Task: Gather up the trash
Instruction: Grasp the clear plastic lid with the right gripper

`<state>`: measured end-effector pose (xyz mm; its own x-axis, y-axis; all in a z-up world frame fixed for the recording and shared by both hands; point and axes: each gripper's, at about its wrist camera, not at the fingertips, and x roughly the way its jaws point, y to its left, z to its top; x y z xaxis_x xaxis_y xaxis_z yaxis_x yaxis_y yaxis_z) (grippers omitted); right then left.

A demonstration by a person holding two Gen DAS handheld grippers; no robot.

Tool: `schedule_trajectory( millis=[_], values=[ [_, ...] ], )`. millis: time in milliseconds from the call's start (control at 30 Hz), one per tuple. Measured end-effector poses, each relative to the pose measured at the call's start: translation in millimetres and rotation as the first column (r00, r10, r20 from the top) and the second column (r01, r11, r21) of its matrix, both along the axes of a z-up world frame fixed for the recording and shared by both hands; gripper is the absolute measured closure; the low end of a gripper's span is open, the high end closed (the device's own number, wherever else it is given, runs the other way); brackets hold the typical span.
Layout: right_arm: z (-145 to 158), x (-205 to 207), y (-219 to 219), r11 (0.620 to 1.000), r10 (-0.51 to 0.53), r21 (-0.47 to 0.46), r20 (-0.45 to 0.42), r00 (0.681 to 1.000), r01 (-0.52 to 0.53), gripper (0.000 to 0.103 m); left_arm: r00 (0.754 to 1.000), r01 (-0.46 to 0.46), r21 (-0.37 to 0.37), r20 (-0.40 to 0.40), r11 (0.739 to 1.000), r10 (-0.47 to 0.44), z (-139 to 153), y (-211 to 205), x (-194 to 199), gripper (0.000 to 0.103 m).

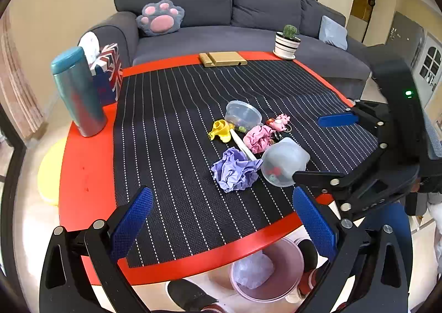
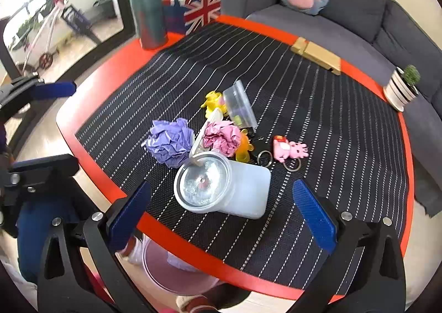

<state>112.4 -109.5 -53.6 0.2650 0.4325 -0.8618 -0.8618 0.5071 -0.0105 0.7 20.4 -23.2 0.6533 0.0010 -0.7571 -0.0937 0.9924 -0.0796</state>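
Crowding the pile at twelve o'clock of the wide-open, empty right gripper (image 2: 222, 213), the tipped plastic cup (image 2: 221, 185) touches the purple paper wad (image 2: 170, 141); keyrings could be snagged with trash. The left gripper (image 1: 222, 226) is likewise spread, above the bin (image 1: 265, 271).

A red table (image 1: 83, 174) is covered by a black mat (image 1: 179, 125) with white dotted stripes. On it are seen a purple paper ball (image 1: 234, 169), a pink paper ball (image 1: 257, 138), a yellow toy (image 1: 219, 130) and a pink keyring (image 2: 288, 150). A teal flask (image 1: 77, 91) and a Union Jack box (image 1: 109, 72) are shown beside a grey sofa (image 1: 221, 33). Gripper pads (image 1: 132, 224) are blue.
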Motion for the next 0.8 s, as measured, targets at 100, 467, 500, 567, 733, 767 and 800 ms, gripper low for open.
schedule_trajectory(
  millis=[100, 467, 500, 567, 733, 767, 800],
  values=[
    [-7.6, -0.6, 9.1, 0.999, 0.036, -0.041, 0.008, 0.999, -0.036, 0.003, 1.0, -0.004, -0.002, -0.006, 1.0, 0.004, -1.6, 1.9, -0.8, 0.006],
    [-28.2, -10.4, 33.6, 0.982, 0.122, -0.152, 0.032, 0.992, -0.116, 0.014, 1.0, -0.019, -0.019, -0.022, 1.0, 0.019, -8.8, 9.2, -3.0, 0.006],
    [-29.9, -10.7, 35.6, 0.98, 0.127, -0.159, 0.032, 0.991, -0.12, 0.017, 1.0, -0.02, -0.021, -0.023, 1.0, 0.019, -9.2, 9.7, -2.8, 0.006],
    [-31.6, -10.9, 36.9, 0.979, 0.13, -0.164, 0.029, 0.991, -0.123, 0.023, 1.0, -0.02, -0.025, -0.025, 0.999, 0.019, -10.7, 10.2, -3.3, 0.006],
    [-34.2, -11.0, 37.5, 0.978, 0.126, -0.172, 0.034, 0.991, -0.118, 0.044, 0.999, -0.019, -0.032, -0.028, 0.999, 0.018, -13.1, 11.8, -3.0, 0.006],
    [-33.6, -10.7, 36.9, 0.979, 0.123, -0.167, 0.034, 0.992, -0.115, 0.044, 0.999, -0.019, -0.033, -0.028, 0.999, 0.018, -13.4, 11.9, -3.0, 0.006],
    [-32.8, -10.2, 36.2, 0.98, 0.12, -0.161, 0.032, 0.992, -0.113, 0.044, 0.999, -0.019, -0.034, -0.028, 0.999, 0.018, -13.7, 12.0, -2.9, 0.006]
  ],
)
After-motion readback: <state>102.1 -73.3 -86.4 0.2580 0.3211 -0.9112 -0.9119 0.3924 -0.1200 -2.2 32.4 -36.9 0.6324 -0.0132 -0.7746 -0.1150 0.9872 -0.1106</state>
